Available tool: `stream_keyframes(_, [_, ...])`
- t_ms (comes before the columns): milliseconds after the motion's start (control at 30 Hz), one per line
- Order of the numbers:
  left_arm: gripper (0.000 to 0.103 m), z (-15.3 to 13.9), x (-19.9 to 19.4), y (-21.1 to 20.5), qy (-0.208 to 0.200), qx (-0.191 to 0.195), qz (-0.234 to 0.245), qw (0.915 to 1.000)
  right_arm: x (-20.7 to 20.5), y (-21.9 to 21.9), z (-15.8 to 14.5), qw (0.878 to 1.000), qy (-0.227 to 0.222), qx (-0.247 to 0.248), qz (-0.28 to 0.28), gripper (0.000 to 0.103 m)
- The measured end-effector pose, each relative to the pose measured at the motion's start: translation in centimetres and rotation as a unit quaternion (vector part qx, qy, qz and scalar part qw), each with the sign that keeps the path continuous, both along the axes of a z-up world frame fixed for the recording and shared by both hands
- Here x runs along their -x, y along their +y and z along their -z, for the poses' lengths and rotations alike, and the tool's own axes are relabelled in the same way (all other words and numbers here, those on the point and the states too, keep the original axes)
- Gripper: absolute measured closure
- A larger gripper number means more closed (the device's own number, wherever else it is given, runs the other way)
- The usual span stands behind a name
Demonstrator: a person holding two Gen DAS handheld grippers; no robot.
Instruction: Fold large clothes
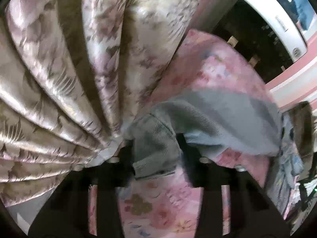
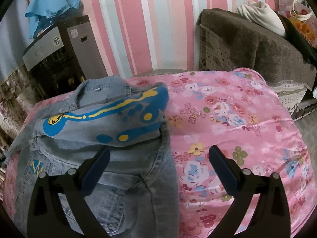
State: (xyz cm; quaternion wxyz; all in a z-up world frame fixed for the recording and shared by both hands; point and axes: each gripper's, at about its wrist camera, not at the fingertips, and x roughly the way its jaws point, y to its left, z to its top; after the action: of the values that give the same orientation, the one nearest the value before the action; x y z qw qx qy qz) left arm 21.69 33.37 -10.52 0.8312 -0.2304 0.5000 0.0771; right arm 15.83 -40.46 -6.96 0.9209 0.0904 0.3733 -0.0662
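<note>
Jaws of the left gripper [image 1: 156, 158] grasp a grey denim edge of the jacket [image 2: 111, 138]; the right gripper [image 2: 158, 170] hangs released above its hem. Jacket lies on the pink floral bedspread [image 2: 237, 119], one printed panel folded across its chest. Folding appears partly done, with further folds remaining.

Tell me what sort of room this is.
Most likely a bedroom or living room in a home. A denim jacket lies on a pink flowered sheet, there is striped wallpaper behind it, a brown sofa to the right and a flowered curtain beside it.
</note>
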Motion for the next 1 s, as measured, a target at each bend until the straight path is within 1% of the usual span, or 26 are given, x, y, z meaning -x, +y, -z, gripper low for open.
stream_keyframes(100, [0.071,-2.3,-0.3,0.6,-0.038,-0.006,-0.012,0.9992,0.0,0.2,0.0,1.0,0.0,0.011,-0.008,0.003])
stream_keyframes(167, [0.072,-4.9,-0.8,0.6,-0.072,-0.02,-0.012,0.9971,0.1,0.1,-0.2,1.0,-0.001,0.012,-0.015,0.003])
stream_keyframes(233, [0.072,-7.5,-1.3,-0.6,-0.106,-0.058,0.005,0.9927,0.3,-0.2,-0.6,0.999,-0.01,-0.014,-0.034,0.003])
stream_keyframes(300, [0.073,-10.6,-1.8,-3.2,-0.148,-0.122,0.037,0.9807,0.3,-0.5,-0.8,0.998,-0.005,-0.03,-0.047,0.003])
stream_keyframes(333, [0.073,-12.0,-2.1,-4.8,-0.167,-0.156,0.052,0.9723,0.2,-0.6,-0.9,0.998,-0.002,-0.028,-0.05,0.003])
stream_keyframes(367, [0.073,-12.8,-2.5,-5.6,-0.174,-0.168,0.06,0.9684,0.1,-0.7,-0.9,0.998,0.002,-0.023,-0.05,0.003])
stream_keyframes(400, [0.073,-13.4,-3.0,-6.6,-0.182,-0.172,0.069,0.9657,-0.2,-0.9,-0.7,0.999,0.01,-0.014,-0.05,0.003])
stream_keyframes(500, [0.073,-14.4,-4.6,-9.5,-0.2,-0.152,0.106,0.9622,-1.0,-1.6,0.3,0.999,0.024,0.004,-0.036,0.003])
stream_keyframes(600, [0.073,-15.1,-5.8,-14.2,-0.218,-0.148,0.157,0.9517,-1.3,-2.3,0.9,0.999,0.023,-0.01,-0.031,0.003])
stream_keyframes(633, [0.073,-15.3,-6.2,-15.9,-0.224,-0.146,0.177,0.9474,-1.3,-2.4,1.0,0.999,0.02,-0.016,-0.031,0.003])
stream_keyframes(700, [0.073,-15.7,-7.0,-20.2,-0.233,-0.137,0.229,0.9351,-1.5,-2.5,1.2,0.999,0.019,-0.018,-0.034,0.003])
stream_keyframes(767, [0.073,-15.5,-7.6,-23.7,-0.227,-0.119,0.272,0.9275,-1.8,-2.5,1.3,0.999,0.02,-0.012,-0.034,0.003])
stream_keyframes(833, [0.073,-14.9,-8.2,-27.7,-0.219,-0.116,0.313,0.9169,-2.0,-2.4,1.3,0.999,0.02,-0.011,-0.036,0.003])
stream_keyframes(933, [0.072,-13.1,-7.8,-33.9,-0.211,-0.112,0.37,0.8977,-2.1,-2.2,1.2,0.999,0.015,-0.01,-0.04,0.003])
stream_keyframes(967, [0.073,-12.6,-7.6,-34.8,-0.21,-0.11,0.379,0.8943,-2.1,-2.1,1.2,0.999,0.013,-0.013,-0.042,0.003])
stream_keyframes(1000, [0.073,-11.6,-7.4,-36.8,-0.206,-0.112,0.394,0.8886,-2.2,-2.0,1.1,0.999,0.013,-0.014,-0.043,0.003])
